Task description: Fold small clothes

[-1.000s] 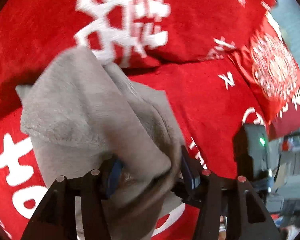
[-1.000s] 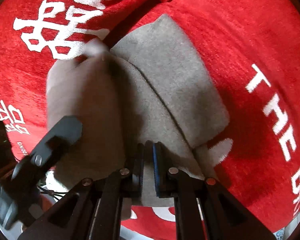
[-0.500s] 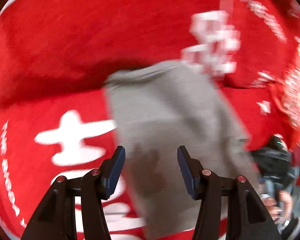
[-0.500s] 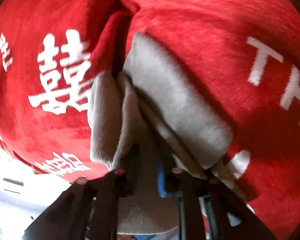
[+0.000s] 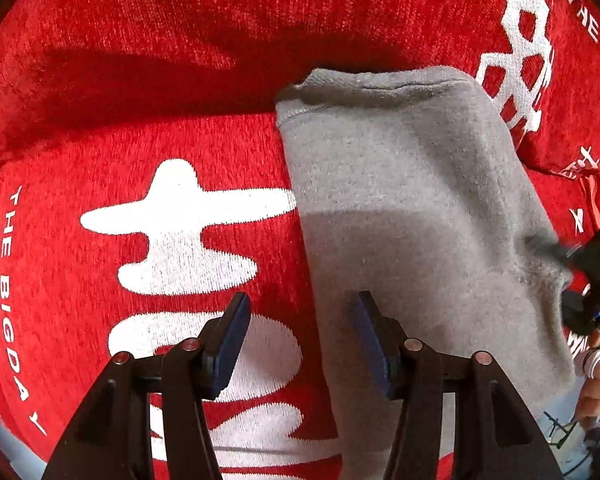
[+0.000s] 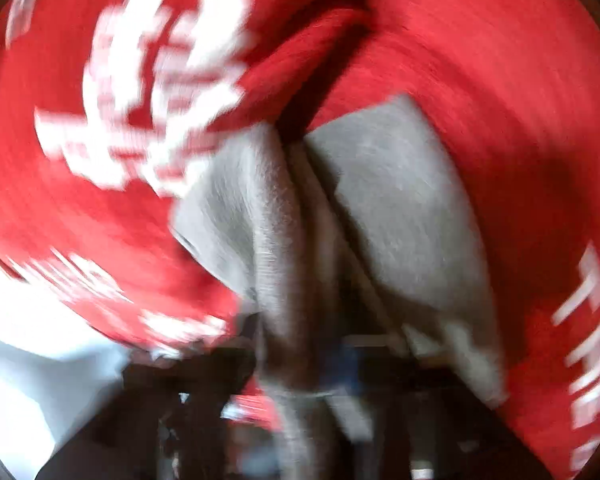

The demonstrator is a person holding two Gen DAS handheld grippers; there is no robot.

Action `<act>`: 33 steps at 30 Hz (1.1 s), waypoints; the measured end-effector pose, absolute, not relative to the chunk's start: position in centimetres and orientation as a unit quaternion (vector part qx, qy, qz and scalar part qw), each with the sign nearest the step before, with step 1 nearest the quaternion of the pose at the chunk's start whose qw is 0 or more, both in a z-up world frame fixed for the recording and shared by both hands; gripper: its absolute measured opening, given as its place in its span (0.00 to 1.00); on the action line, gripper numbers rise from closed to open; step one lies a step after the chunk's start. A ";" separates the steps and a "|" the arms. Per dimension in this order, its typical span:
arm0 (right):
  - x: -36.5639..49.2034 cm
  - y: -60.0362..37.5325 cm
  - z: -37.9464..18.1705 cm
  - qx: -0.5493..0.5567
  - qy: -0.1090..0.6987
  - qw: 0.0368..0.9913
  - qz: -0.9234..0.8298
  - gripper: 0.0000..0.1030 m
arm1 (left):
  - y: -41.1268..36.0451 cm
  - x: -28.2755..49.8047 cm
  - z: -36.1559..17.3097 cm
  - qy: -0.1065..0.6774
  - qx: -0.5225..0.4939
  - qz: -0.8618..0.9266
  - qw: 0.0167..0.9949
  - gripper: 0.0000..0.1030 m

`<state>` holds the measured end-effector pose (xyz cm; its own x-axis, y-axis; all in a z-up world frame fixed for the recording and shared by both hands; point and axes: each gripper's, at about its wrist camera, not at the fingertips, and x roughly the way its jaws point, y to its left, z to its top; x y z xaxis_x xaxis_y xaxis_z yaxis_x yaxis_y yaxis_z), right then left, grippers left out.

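A grey fleece garment (image 5: pixel 412 216) lies folded flat on the red blanket (image 5: pixel 140 80). My left gripper (image 5: pixel 300 336) points down over the garment's left edge. It is open, and the pads press on nothing. In the left wrist view my right gripper (image 5: pixel 584 256) pinches the garment's right edge, and the cloth puckers there. The right wrist view is blurred: the grey garment (image 6: pixel 400 200) runs in folds down between the dark fingers of my right gripper (image 6: pixel 332 356), whose jaws are closing on it.
The red blanket (image 6: pixel 500 80) bears large white characters (image 5: pixel 172 232) and small lettering, and rises in a fold behind the garment. A person's hand (image 5: pixel 596 384) shows at the lower right. A pale surface (image 6: pixel 32 360) lies beyond the blanket's edge.
My left gripper let go of the bunched grey garment and moved left off it to its left edge. The garment now lies flat. My right gripper has drawn back with the cloth between its fingers.
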<state>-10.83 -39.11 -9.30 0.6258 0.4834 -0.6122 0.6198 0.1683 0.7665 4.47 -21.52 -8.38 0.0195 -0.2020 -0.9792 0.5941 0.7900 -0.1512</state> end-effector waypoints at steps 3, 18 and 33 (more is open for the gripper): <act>-10.2 -38.5 -5.3 0.564 0.439 0.698 -0.048 0.14 | -21.1 4.2 -7.5 0.632 0.149 -0.294 0.701 0.54; -16.3 -40.1 -8.3 0.519 0.492 0.675 -0.181 0.16 | -21.0 1.6 -7.3 0.620 0.172 -0.299 0.705 0.76; -12.2 -45.1 -8.4 0.519 0.504 0.667 -0.176 0.27 | -24.5 4.9 -6.3 0.608 0.164 -0.274 0.726 0.76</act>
